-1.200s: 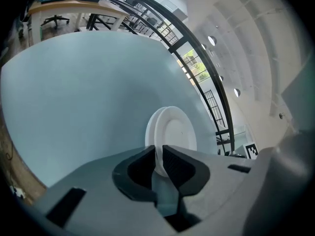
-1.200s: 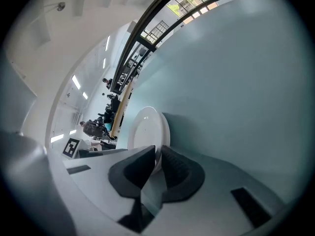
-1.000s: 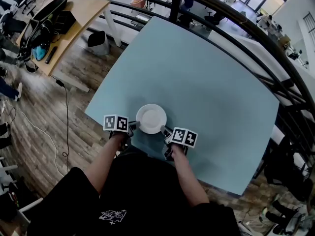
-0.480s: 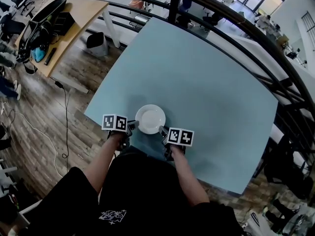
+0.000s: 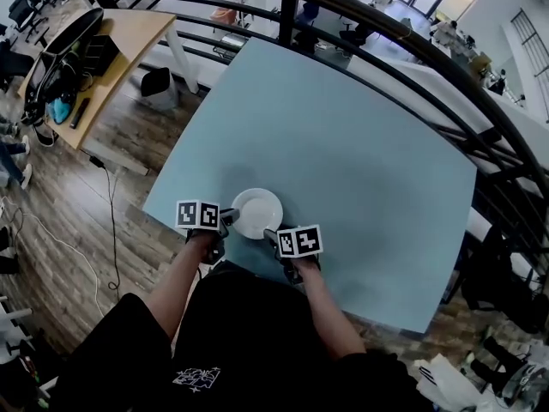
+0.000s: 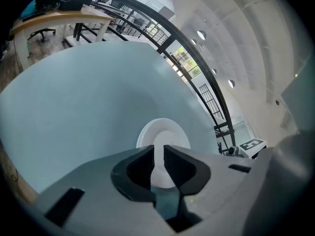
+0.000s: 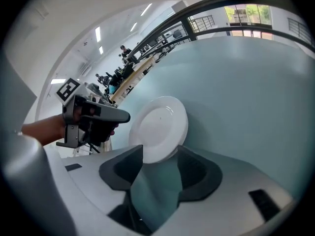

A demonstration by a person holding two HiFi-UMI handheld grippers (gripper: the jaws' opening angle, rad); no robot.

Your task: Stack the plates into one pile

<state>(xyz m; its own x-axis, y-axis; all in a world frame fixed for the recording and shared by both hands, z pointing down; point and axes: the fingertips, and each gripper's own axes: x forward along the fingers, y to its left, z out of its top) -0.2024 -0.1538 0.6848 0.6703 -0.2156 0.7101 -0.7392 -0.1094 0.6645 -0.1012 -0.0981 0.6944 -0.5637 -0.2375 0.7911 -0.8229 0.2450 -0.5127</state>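
We found the white plate (image 5: pixel 256 212) lying flat on the blue table (image 5: pixel 343 136), close to its near edge, right in front of us. Our left gripper (image 6: pixel 158 151) pinched the plate's rim on that side, its jaws drawn nearly together on it. Our right gripper (image 7: pixel 160 154) was spreading its jaws, the plate's opposite rim between them but not pressed by the pads.
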